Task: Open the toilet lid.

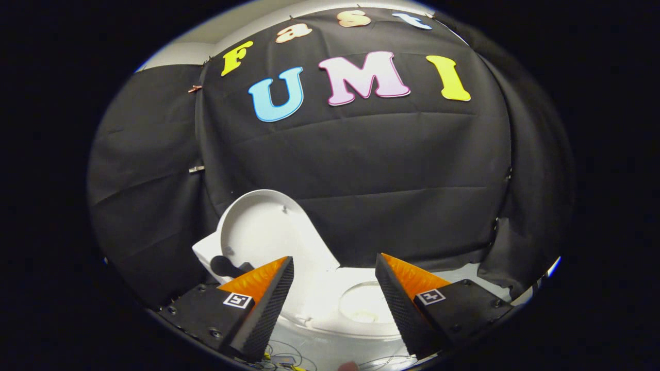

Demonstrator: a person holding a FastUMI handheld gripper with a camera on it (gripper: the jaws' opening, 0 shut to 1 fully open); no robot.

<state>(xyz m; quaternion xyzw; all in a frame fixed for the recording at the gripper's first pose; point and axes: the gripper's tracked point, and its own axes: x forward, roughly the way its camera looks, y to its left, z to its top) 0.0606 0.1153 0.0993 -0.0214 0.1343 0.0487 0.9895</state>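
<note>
A small white toilet (330, 309) stands on a white surface ahead of my fingers. Its round white lid (265, 232) is raised, leaning back and to the left against the tank, with its underside facing me. The seat and bowl (363, 304) lie uncovered just beyond and between the fingertips. My gripper (335, 268) is open, its two fingers spread wide with nothing between them. The left fingertip (281, 273) overlaps the lower edge of the lid in view; whether it touches is unclear. A dark knob (223, 265) shows on the tank's left side.
Black cloth walls close in behind the toilet and on both sides. The white surface (479, 273) under the toilet reaches to the right of it. Thin wires (289, 353) lie on the surface near me, below the fingers.
</note>
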